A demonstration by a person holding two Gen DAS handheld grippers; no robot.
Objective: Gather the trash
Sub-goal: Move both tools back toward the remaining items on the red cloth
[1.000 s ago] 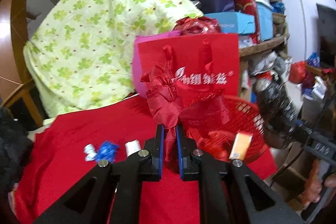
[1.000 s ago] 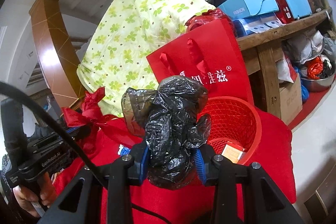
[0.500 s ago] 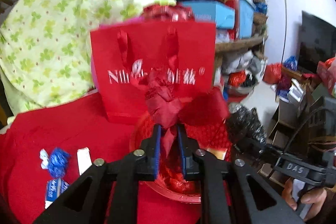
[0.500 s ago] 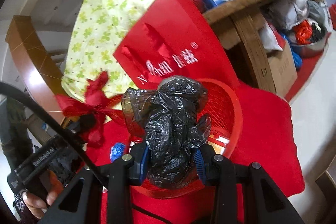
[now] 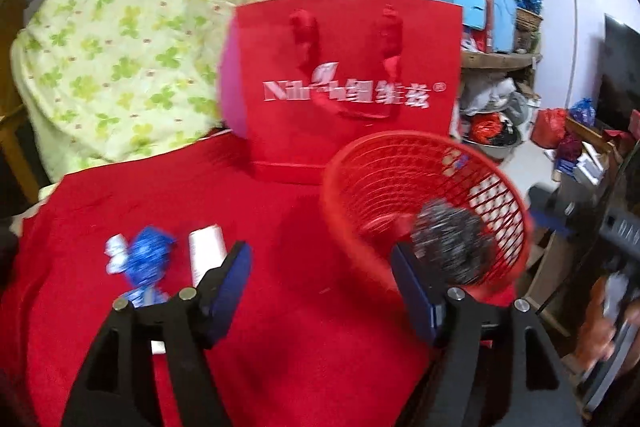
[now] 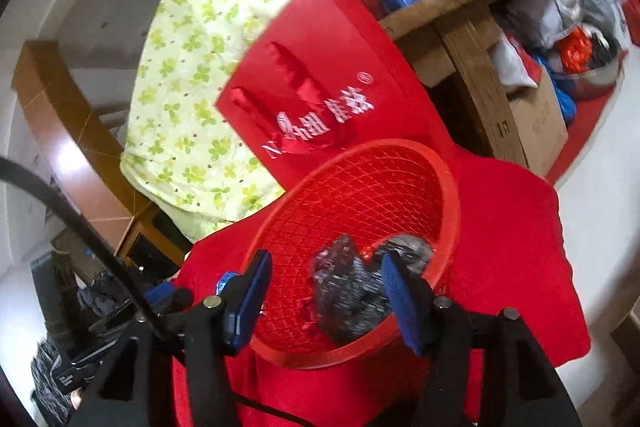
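Note:
A red mesh basket stands on the red cloth in front of a red paper bag. My left gripper hangs just left of the basket, jaws opening with nothing between them. My right gripper is over the basket's near rim, its jaws opening too. The crumpled black plastic bag sits loose between them inside the basket, and no pad presses on it. A blue wrapper and a white piece lie on the cloth to the left.
A green-patterned quilt is piled behind the cloth. A wooden shelf with blue boxes stands at the back right, and a cardboard box is on the floor. A hand shows at the right edge.
Both grippers have sunk toward the basket and opened. The red wrapper is gone from my left jaws, and the black bag has left my right jaws and dropped into the basket.

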